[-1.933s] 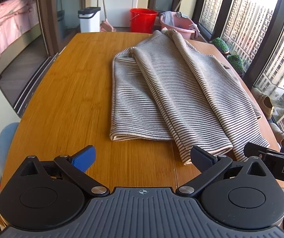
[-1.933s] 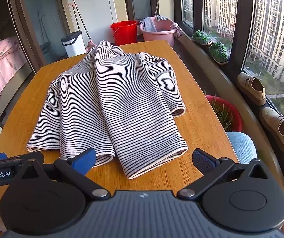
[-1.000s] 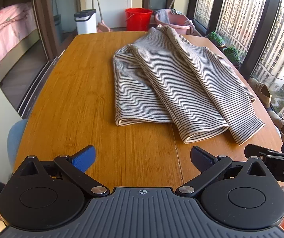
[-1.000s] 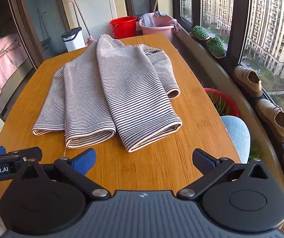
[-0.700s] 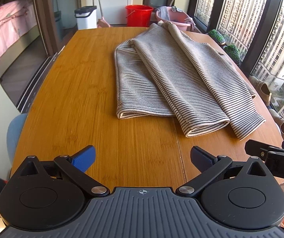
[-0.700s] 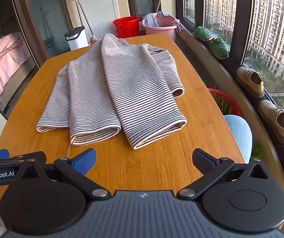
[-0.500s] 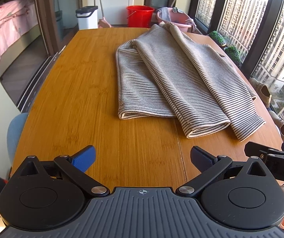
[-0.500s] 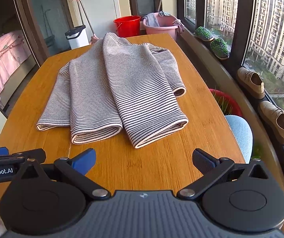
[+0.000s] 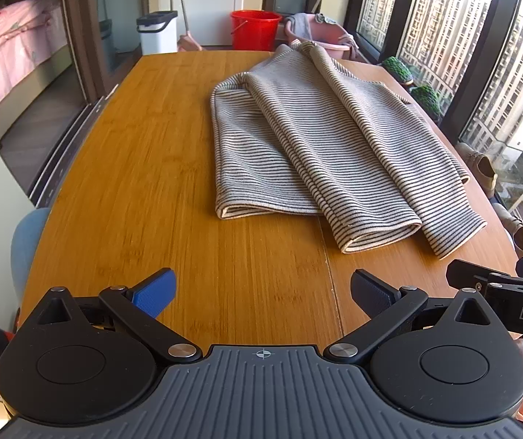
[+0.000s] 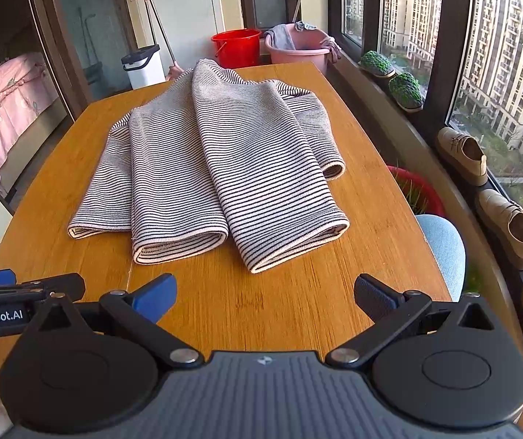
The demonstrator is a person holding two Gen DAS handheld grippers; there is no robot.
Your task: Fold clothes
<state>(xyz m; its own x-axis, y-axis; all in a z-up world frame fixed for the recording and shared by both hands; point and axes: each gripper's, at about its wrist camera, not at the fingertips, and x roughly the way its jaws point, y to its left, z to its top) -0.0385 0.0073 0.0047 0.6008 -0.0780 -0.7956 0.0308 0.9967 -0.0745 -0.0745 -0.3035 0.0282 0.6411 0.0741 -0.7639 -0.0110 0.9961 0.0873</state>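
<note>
In the left wrist view, the upper left of the frame shows a bed with a pink cover (image 9: 9, 47) behind a glass sliding door. Further right along the top stand a white bin with a dark lid (image 9: 157, 34), a red bucket (image 9: 255, 29) and a pink basin (image 9: 316, 34) with cloths hanging on its rim. The wooden counter (image 9: 144, 168) fills the middle of the frame. On it, right of centre, lies the striped sweater (image 9: 320, 146), folded lengthwise in several layers; its hem ends point to the lower part of the frame and its far end reaches the far counter edge. At the bottom, the left hand-held gripper (image 9: 261, 292) hangs over bare wood near the counter's near edge, its two fingers wide apart and holding nothing, well apart from the sweater. At the lower right edge a part of the other device enters the frame.

In the right wrist view, the left hand-held gripper appears at the lower left edge as a black and blue piece. The sweater (image 10: 225, 161) lies in the centre of the frame, with one sleeve (image 10: 320, 139) resting on its right side, the cuff open toward the counter's right edge. The right hand-held gripper (image 10: 265, 296) is at the bottom centre, fingers spread apart and empty, over bare wood near the hem. At the right of the frame, on the window sill, stand green slippers (image 10: 393, 77) and beige shoes (image 10: 481, 179). Below the sill are a red basket (image 10: 418, 190) and a blue seat (image 10: 444, 245).
</note>
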